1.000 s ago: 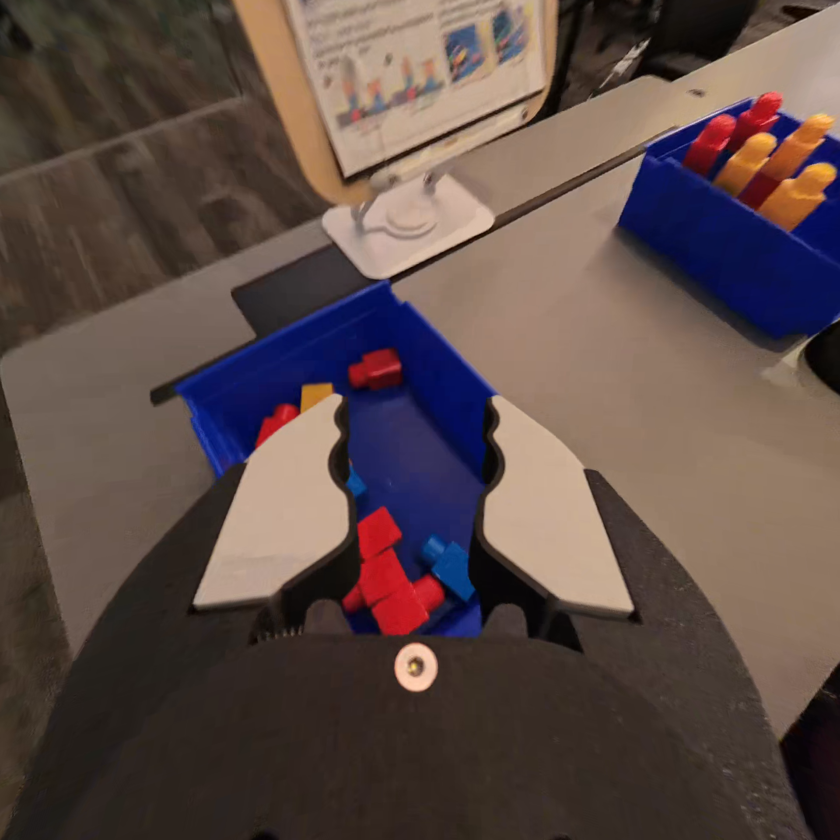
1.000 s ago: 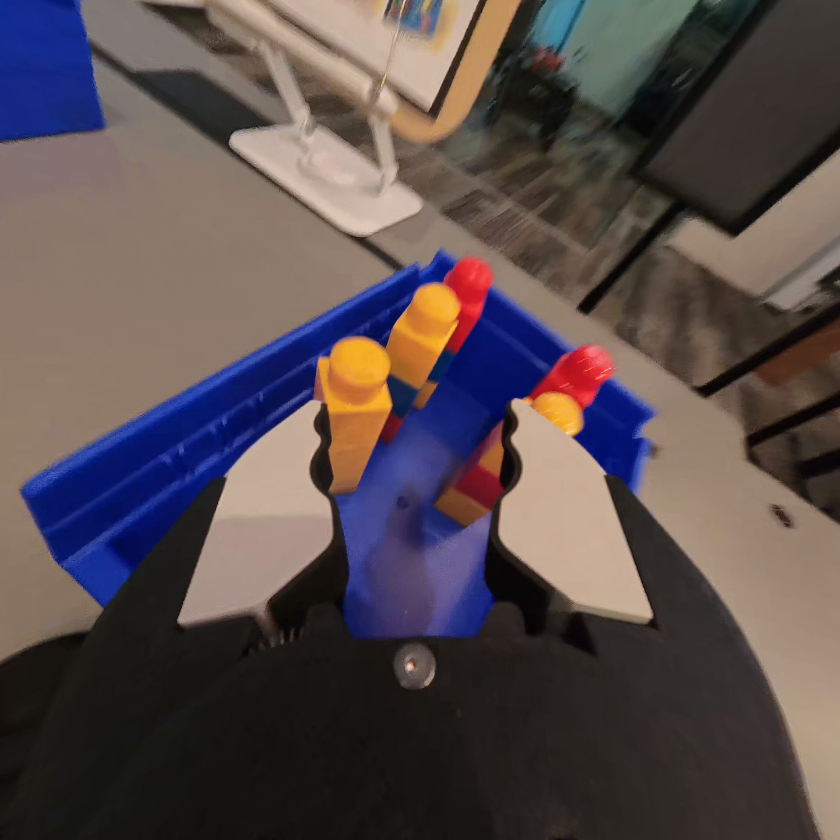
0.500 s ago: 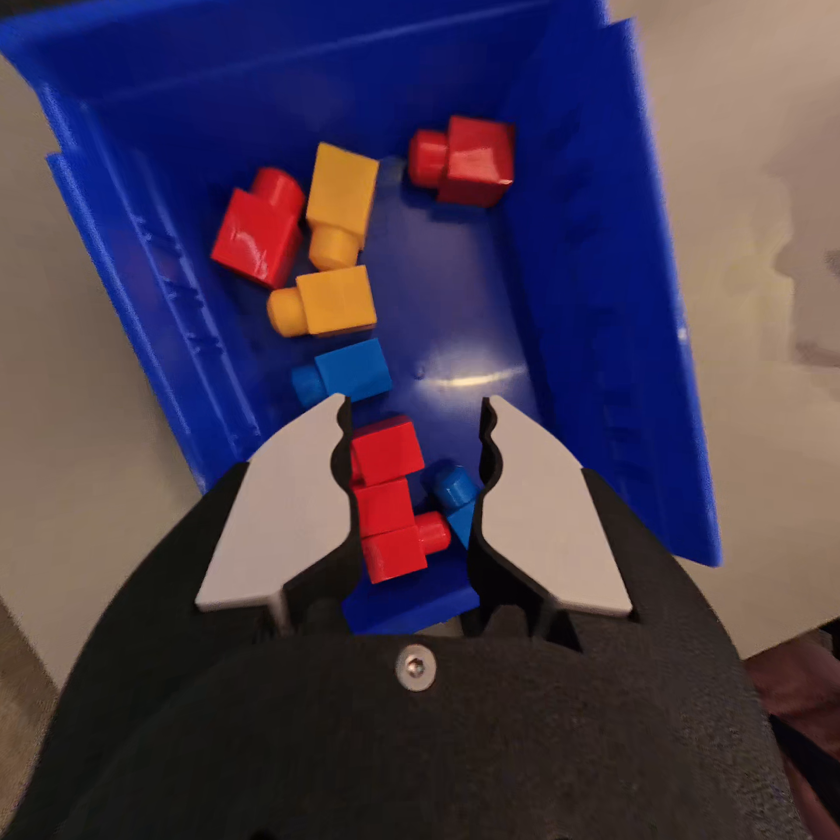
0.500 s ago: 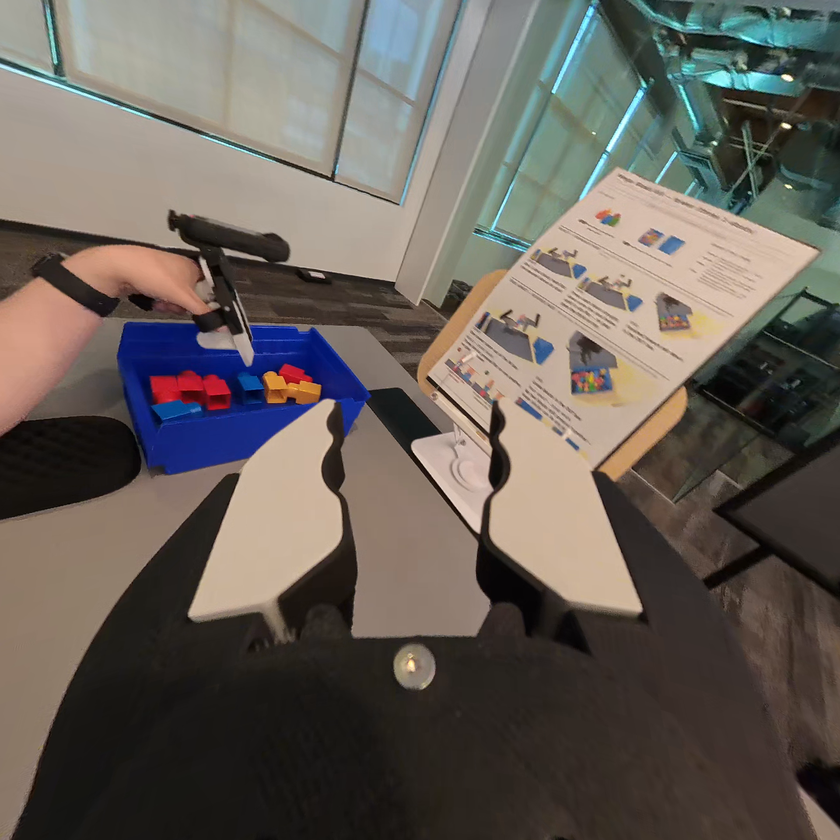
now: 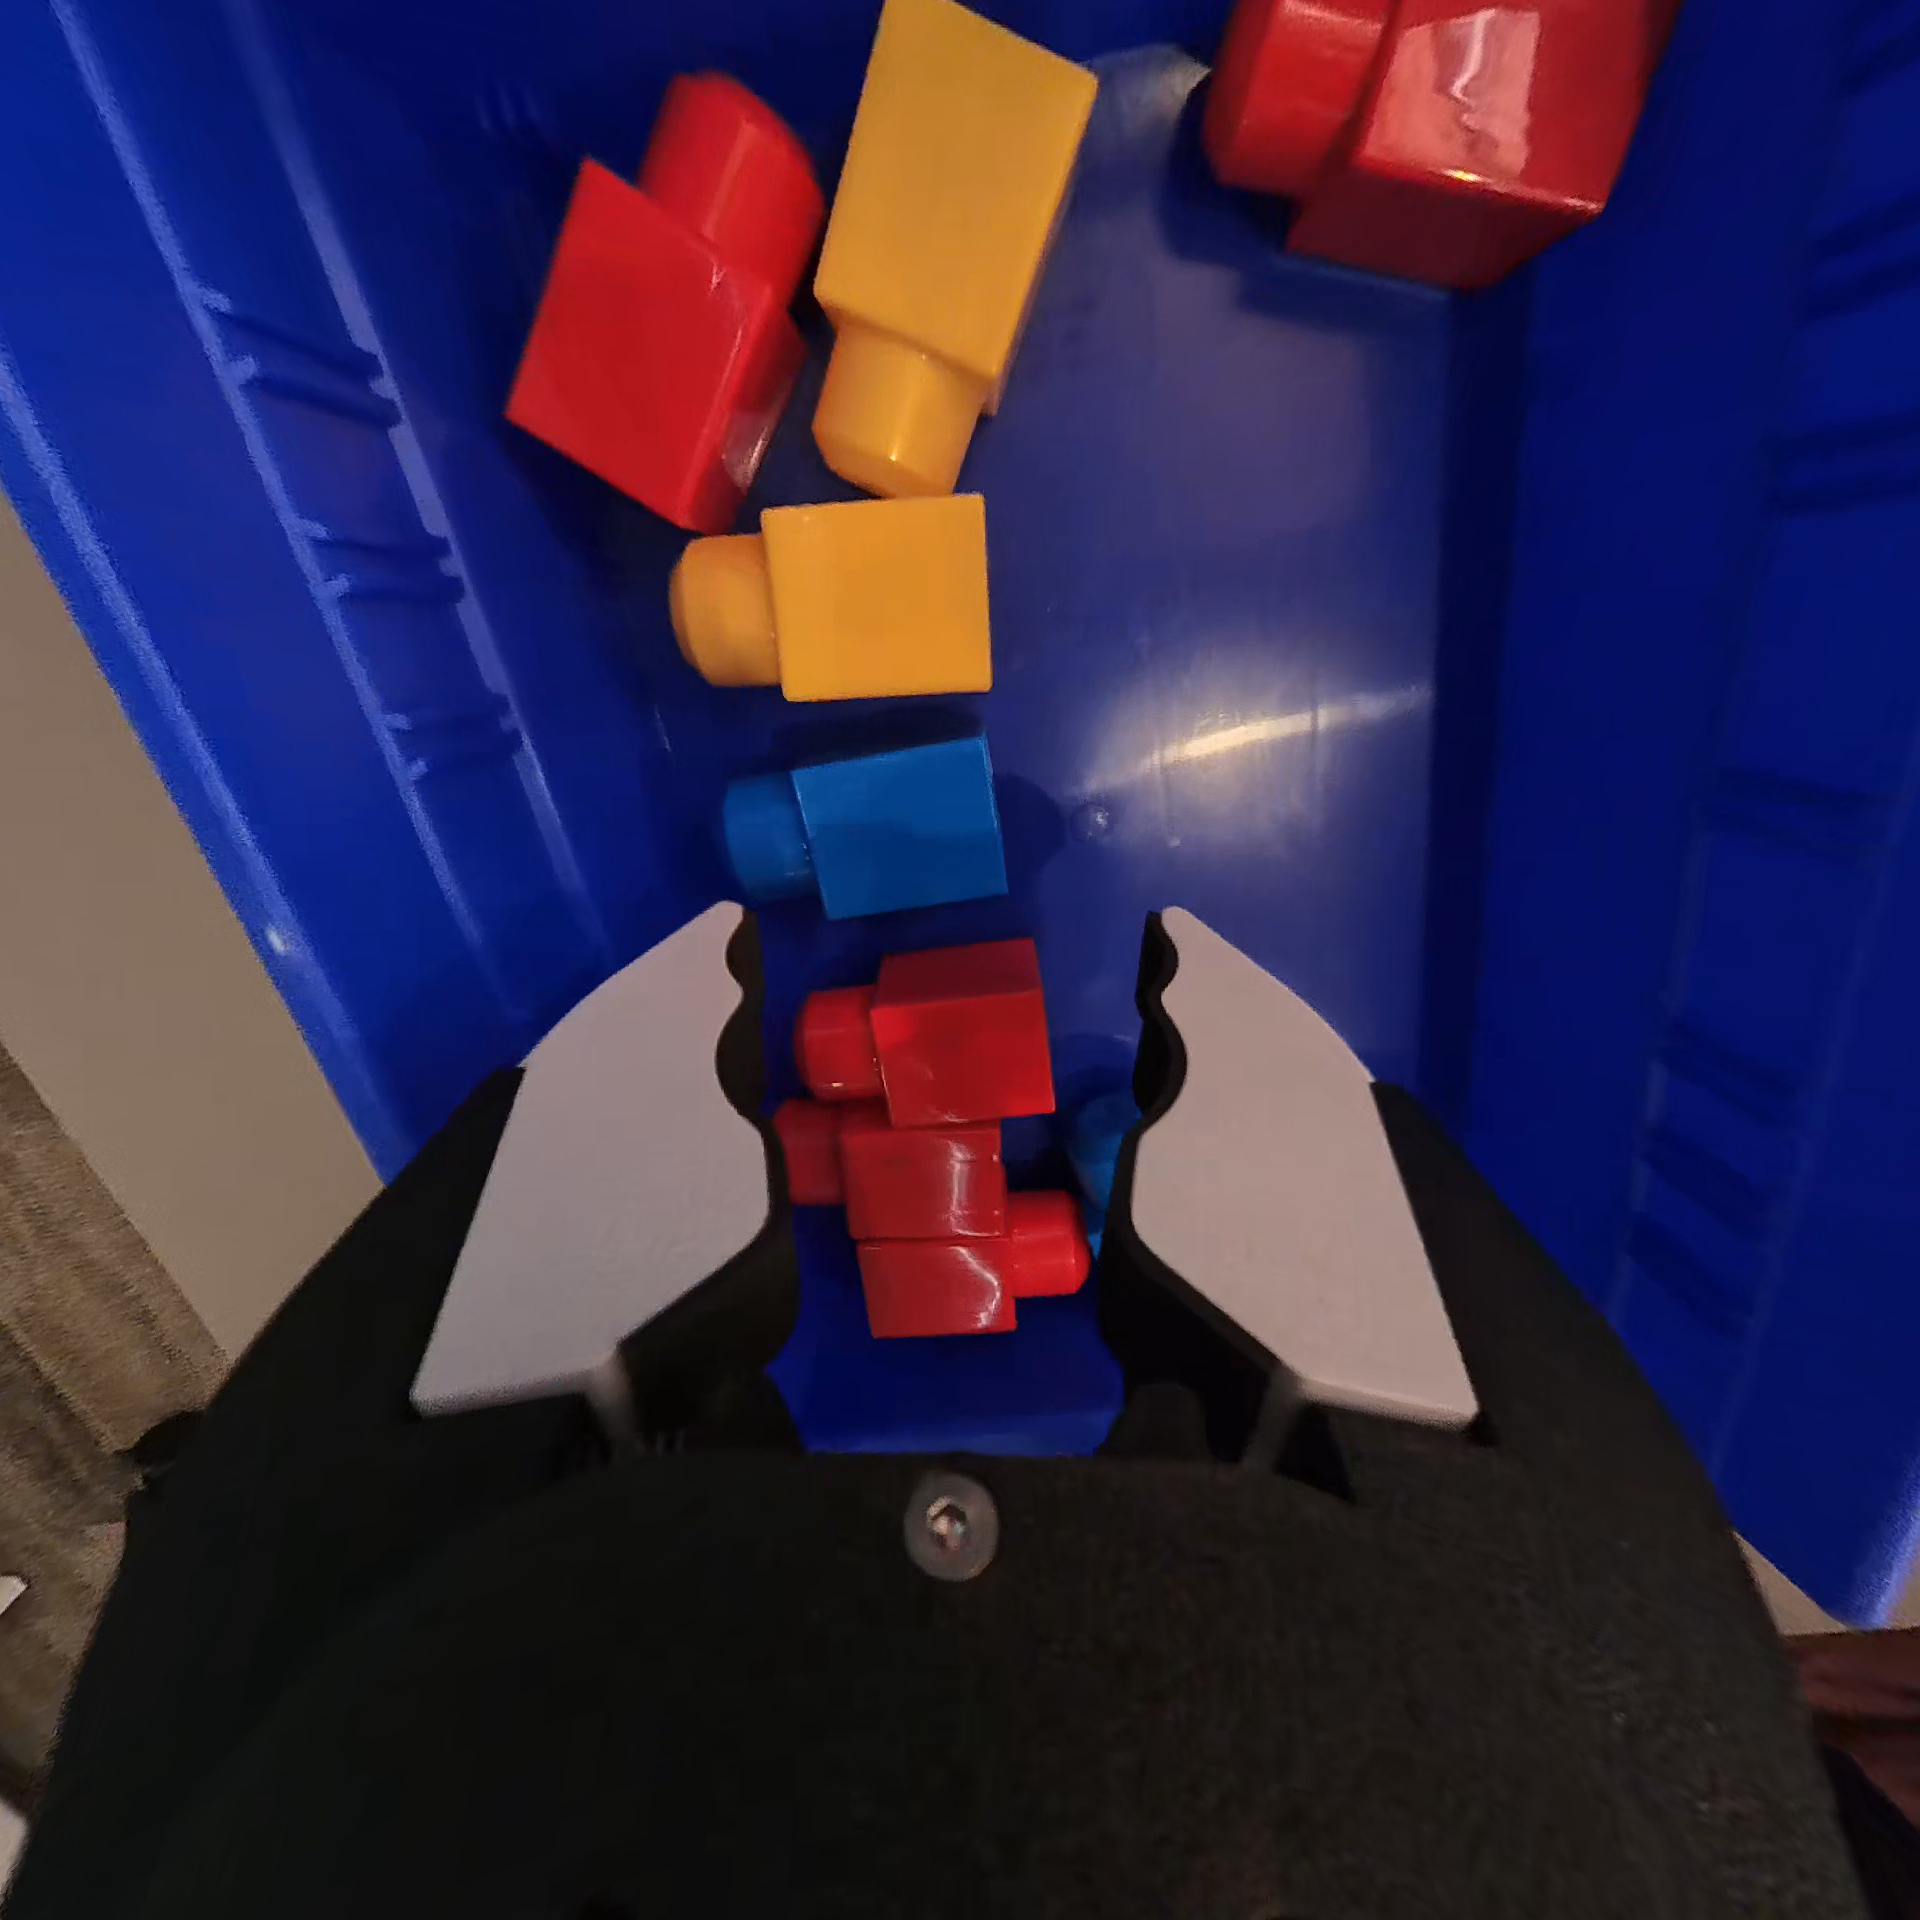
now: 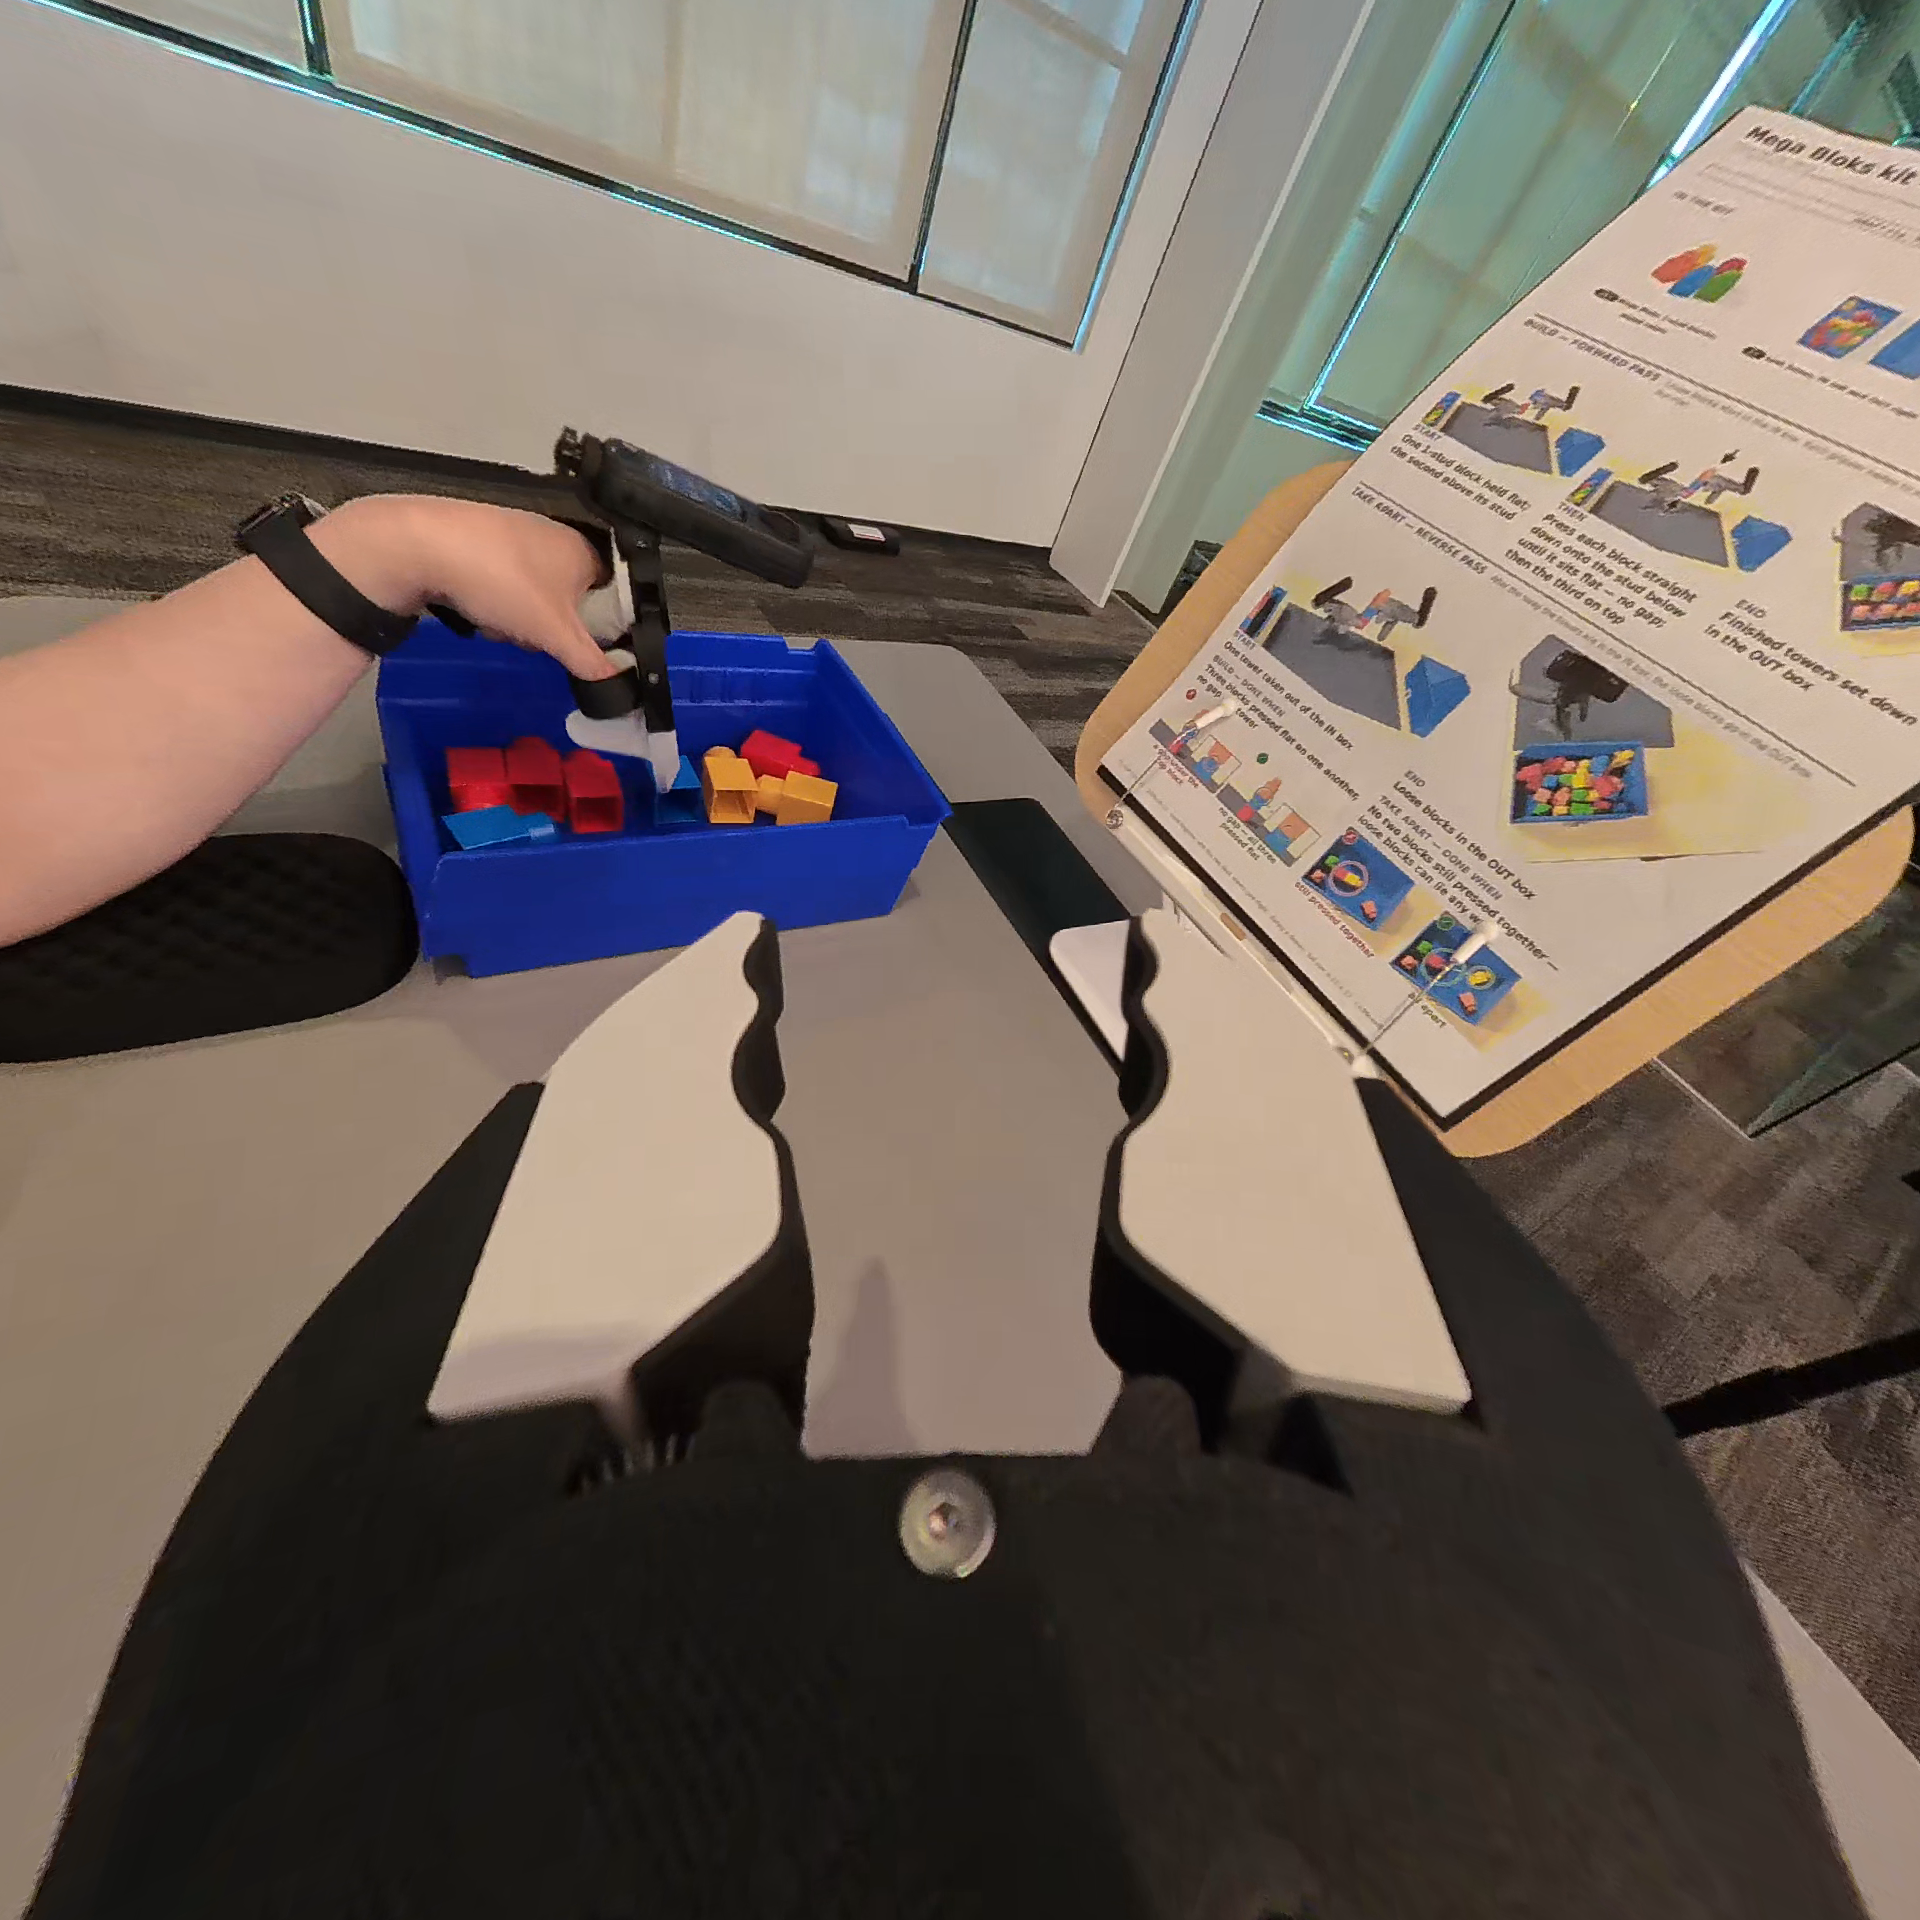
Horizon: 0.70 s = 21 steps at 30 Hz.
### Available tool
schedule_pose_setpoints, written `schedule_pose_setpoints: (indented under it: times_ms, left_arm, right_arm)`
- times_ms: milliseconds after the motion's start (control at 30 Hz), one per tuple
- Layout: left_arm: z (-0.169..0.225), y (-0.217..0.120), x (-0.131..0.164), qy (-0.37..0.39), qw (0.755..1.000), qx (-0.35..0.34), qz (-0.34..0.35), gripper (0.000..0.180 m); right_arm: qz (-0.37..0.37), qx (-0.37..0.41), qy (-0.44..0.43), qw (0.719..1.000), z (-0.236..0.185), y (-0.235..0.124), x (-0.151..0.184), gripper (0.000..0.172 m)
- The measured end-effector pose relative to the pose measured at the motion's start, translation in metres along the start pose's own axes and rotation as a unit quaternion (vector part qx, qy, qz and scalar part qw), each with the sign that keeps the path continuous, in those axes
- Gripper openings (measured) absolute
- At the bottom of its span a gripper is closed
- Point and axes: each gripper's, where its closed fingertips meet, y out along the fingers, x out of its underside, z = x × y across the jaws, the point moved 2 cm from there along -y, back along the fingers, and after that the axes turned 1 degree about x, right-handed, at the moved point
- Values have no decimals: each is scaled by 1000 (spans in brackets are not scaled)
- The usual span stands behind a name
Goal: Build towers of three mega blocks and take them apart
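My left gripper (image 5: 948,935) is open, low inside the blue bin (image 5: 1662,623) of loose blocks. A red block (image 5: 961,1029) lies between its fingers, with a gap to each pad. Two more red blocks (image 5: 925,1195) lie behind it, nearer the palm. A blue block (image 5: 894,826) lies just past the fingertips, then two yellow blocks (image 5: 878,597). The right wrist view shows this gripper (image 6: 649,748) pointing down over the blue block (image 6: 681,805) in the bin (image 6: 665,883). My right gripper (image 6: 945,935) is open and empty above the grey table (image 6: 914,1091).
More red blocks (image 5: 1434,135) lie at the bin's far end. An instruction sheet on a wooden stand (image 6: 1558,675) stands at the right. A black pad (image 6: 187,935) lies left of the bin under a person's forearm (image 6: 156,727). The gap from one gripper's tips to the other's is roughly 45 cm.
My left gripper has dropped into the bin of loose blocks and its jaws have widened. My right gripper has swung away from the bin of towers and now faces across the table, still empty.
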Motion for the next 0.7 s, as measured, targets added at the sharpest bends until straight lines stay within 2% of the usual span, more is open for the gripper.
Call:
schedule_pose_setpoints:
  times_ms: [100, 167, 300, 500, 567, 700]
  left_arm:
    - [-6, 11, -2, -1, 1000, -27, -14, 67]
    - [-9, 18, 0, -10, 999, -34, -32, 75]
    - [-15, 25, 2, -20, 998, -41, -43, 80]
    - [-12, 38, 0, -22, 998, -27, -47, 75]
    - [-12, 43, 2, -21, 998, -29, -60, 65]
    - [-11, 38, 3, -13, 998, -26, -58, 64]
  right_arm:
    - [4, 0, 1, 1000, 2, -5, -1, 64]
    - [2, 0, 0, 1000, 1, -9, 0, 63]
    - [-5, 3, -10, 1000, 0, -13, 0, 62]
    - [-15, -4, -17, 1000, -5, -10, 2, 62]
    - [-20, -5, -19, 1000, -6, -8, 4, 62]
    - [-29, -11, -22, 999, -8, -4, 7, 61]
